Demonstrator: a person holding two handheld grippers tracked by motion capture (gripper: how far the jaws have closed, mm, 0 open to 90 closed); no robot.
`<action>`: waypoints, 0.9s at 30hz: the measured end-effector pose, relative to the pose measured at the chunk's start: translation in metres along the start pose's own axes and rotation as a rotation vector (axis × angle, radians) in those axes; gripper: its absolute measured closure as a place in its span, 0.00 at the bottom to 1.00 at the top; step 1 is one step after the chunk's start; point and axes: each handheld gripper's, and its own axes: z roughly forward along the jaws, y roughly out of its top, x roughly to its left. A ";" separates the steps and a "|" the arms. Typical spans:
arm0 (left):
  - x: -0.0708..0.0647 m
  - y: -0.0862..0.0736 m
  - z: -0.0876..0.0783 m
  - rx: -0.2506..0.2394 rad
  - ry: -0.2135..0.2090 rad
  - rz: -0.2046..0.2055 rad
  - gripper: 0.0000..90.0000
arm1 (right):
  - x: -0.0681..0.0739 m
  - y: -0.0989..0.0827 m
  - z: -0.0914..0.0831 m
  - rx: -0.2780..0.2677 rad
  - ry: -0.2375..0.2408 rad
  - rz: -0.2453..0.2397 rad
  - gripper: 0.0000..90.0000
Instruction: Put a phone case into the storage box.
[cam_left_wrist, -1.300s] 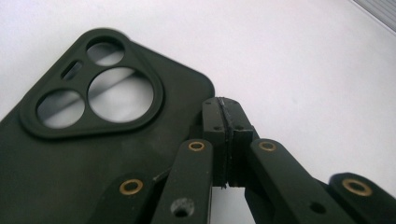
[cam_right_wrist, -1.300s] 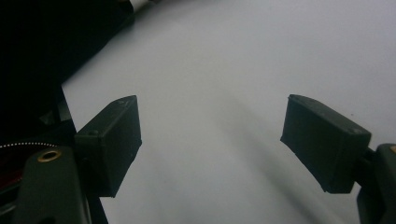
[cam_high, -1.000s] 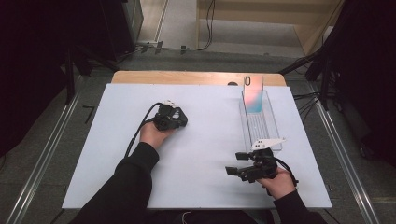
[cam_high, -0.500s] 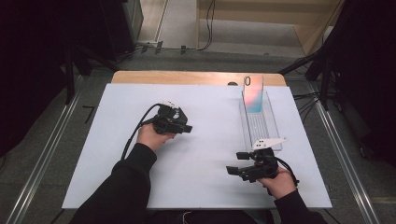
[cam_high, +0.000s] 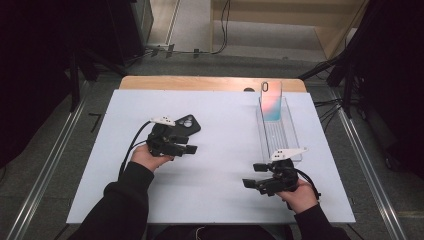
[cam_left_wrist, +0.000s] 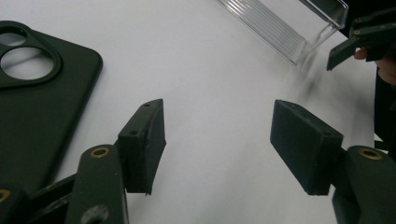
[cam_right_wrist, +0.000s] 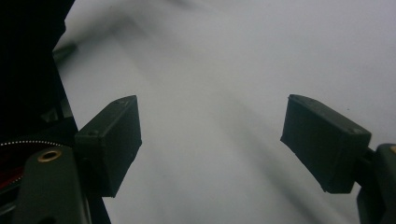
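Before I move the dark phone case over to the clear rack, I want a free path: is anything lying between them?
Nothing visible does. The dark phone case lies flat beside the left tongs, and only bare white table separates it from the clear rack, where a pastel phone case stands at the far end.

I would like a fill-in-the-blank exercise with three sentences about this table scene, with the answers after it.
1. The black phone case lies flat on the ______ table.
2. The pastel phone case stands upright at the far end of the clear ______.
3. The left gripper has nothing between its jaws, so it is ______.

Missing words: white; tray; open
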 end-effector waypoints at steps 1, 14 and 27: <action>-0.001 -0.002 -0.003 -0.001 -0.002 -0.002 0.37 | 0.000 0.000 0.000 0.003 0.000 0.002 0.20; -0.015 -0.041 -0.038 -0.040 -0.015 -0.015 0.34 | -0.002 0.000 -0.003 -0.001 -0.003 0.000 0.20; -0.027 -0.073 -0.063 -0.046 -0.004 -0.025 0.34 | -0.005 -0.003 -0.008 -0.003 -0.004 0.015 0.20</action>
